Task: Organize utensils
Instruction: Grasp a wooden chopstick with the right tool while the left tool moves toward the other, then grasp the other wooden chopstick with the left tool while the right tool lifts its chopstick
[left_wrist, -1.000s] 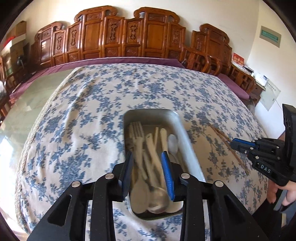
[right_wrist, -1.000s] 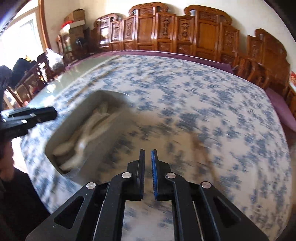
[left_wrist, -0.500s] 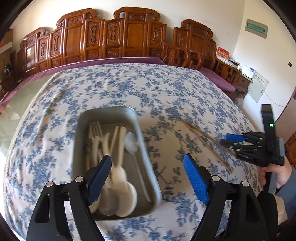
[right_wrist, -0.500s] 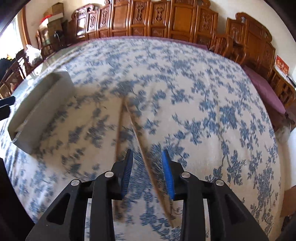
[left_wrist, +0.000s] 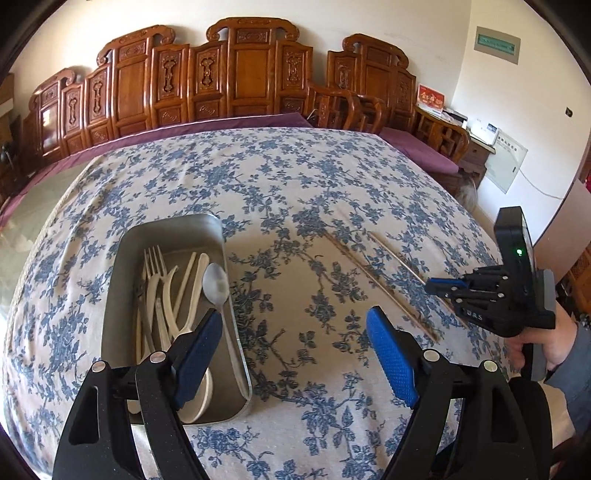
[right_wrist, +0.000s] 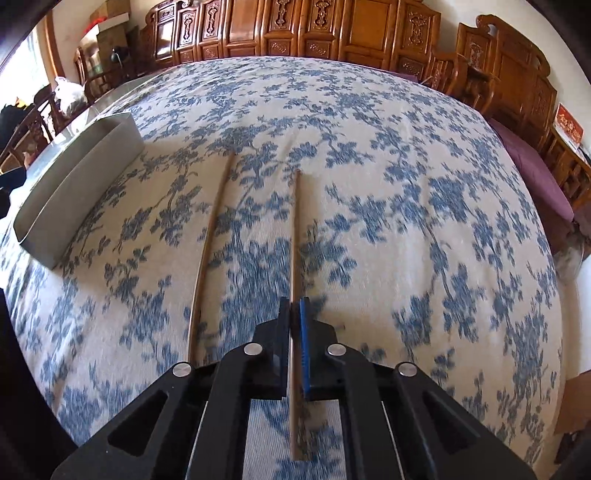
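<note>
Right wrist view: your right gripper (right_wrist: 292, 321) sits low over the tablecloth (right_wrist: 424, 229), jaws pinched nearly together on the right chopstick (right_wrist: 295, 236), which runs between the pads and sticks out toward you past them. Whether it's lifted off the cloth, can't tell. Left chopstick (right_wrist: 207, 254) lies just beside it on the cloth, roughly parallel, untouched, apart from the gripper. Further out to the left is the metal tray (right_wrist: 81, 184), side wall facing this camera, contents hidden from here. Carved wooden chairs (right_wrist: 332, 26) line the far edge of the table.

Left wrist view: your left gripper (left_wrist: 295, 347) is spread wide, holding nothing, hovering over the near part of the table. Its left finger overlaps the tray's (left_wrist: 122, 258) near right corner in view, its right finger over bare cloth. Tray holds a metal spoon (left_wrist: 216, 284) along its right wall, plus white plastic spoons (left_wrist: 195, 280) and a fork (left_wrist: 153, 266) piled together to its left. To the right, both chopsticks (left_wrist: 369, 273) lie on the cloth, well apart from the tray, with your right gripper (left_wrist: 441, 285) at their near ends, your hand (left_wrist: 546, 347) behind it.
</note>
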